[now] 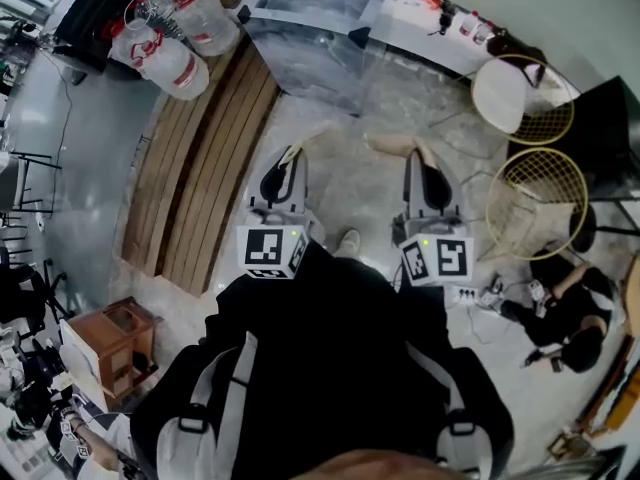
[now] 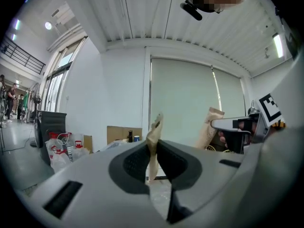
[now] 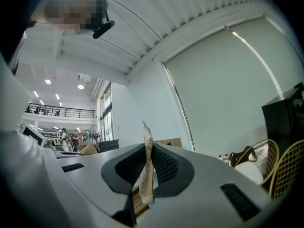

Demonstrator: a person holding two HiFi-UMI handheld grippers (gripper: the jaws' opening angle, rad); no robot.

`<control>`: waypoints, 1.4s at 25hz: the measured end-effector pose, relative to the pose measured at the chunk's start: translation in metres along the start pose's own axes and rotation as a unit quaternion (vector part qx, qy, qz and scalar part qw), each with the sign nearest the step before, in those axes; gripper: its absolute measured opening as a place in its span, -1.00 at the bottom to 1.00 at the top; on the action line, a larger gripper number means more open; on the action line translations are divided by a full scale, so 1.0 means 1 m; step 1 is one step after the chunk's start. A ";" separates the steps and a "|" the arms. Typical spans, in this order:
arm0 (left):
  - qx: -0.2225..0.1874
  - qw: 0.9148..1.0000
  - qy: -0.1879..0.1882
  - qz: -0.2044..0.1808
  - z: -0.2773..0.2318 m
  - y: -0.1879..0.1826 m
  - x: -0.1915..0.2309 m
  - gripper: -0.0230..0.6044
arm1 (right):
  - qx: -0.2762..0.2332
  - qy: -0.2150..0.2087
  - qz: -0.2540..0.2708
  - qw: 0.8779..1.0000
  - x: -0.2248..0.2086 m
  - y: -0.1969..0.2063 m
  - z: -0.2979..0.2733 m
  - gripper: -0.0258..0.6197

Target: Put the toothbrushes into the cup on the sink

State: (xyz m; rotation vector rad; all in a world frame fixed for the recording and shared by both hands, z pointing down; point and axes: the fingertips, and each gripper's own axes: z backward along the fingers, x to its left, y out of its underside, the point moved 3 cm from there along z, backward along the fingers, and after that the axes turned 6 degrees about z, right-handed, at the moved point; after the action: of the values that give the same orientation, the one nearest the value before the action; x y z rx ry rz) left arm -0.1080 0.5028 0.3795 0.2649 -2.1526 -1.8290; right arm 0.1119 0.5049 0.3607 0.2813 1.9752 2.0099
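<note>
Pale marbled floor (image 1: 340, 183) fills the head view. A band of wooden planks (image 1: 205, 168) runs slantwise along its left side. Big water jugs (image 1: 175, 63) with red caps lie at the far end of the planks. A low glass table (image 1: 315, 18) stands at the floor's far edge. Two wire chairs (image 1: 535, 203) stand near the right edge, and in front of them a person in dark clothes (image 1: 560, 313) sits on the floor. A small brown wooden cabinet (image 1: 110, 333) stands near the left edge.

Both tools are held out side by side above the floor, well apart, each with its marker cube (image 1: 270, 251) toward the wearer.

The left claw (image 2: 153, 163) is narrow. Its dark ribbed pads (image 2: 135, 163) are pinched on the first toothbrush (image 2: 156, 127), a slim tan paper-wrapped piece. It stands upright between the pads and its tip rises above them.

The right claw (image 3: 145, 175) is likewise narrow and clamped on the second toothbrush (image 3: 147, 141). This one is also in tan paper, with some dark print low on the wrapper. It stands upright and pokes up past the pads.

In the left gripper view, the right tool appears at the right side with its tan packet pointing up, against a white wall (image 2: 109, 94) and a pale window blind (image 2: 190, 103).
</note>
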 end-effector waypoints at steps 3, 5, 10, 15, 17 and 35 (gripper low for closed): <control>0.007 1.000 -0.002 0.000 -0.007 0.006 0.003 -0.79 | 0.002 0.002 -0.002 1.000 -0.006 0.005 -0.007 -0.80; 0.006 1.000 -0.002 0.009 -0.017 0.009 0.003 -0.79 | 0.001 0.001 0.000 1.000 -0.010 0.009 -0.014 -0.80; -0.009 1.000 0.007 0.024 -0.058 0.007 0.016 -0.79 | 0.001 0.005 0.004 1.000 -0.021 0.016 -0.051 -0.80; -0.009 1.000 0.017 0.025 -0.122 0.007 0.044 -0.79 | 0.011 0.015 0.010 1.000 -0.040 0.027 -0.112 -0.80; -0.008 0.999 0.023 0.022 -0.150 0.003 0.058 -0.79 | 0.013 0.021 0.011 1.000 -0.048 0.028 -0.141 -0.80; -0.007 0.994 0.103 0.023 -0.380 -0.079 0.190 -0.79 | 0.015 0.093 0.040 0.995 -0.072 -0.013 -0.380 -0.80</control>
State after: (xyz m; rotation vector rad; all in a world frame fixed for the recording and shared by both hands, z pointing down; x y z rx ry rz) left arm -0.1598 0.0740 0.3770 0.3788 -1.9892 -1.7100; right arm 0.0472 0.1239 0.3418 0.1904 2.1381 2.1272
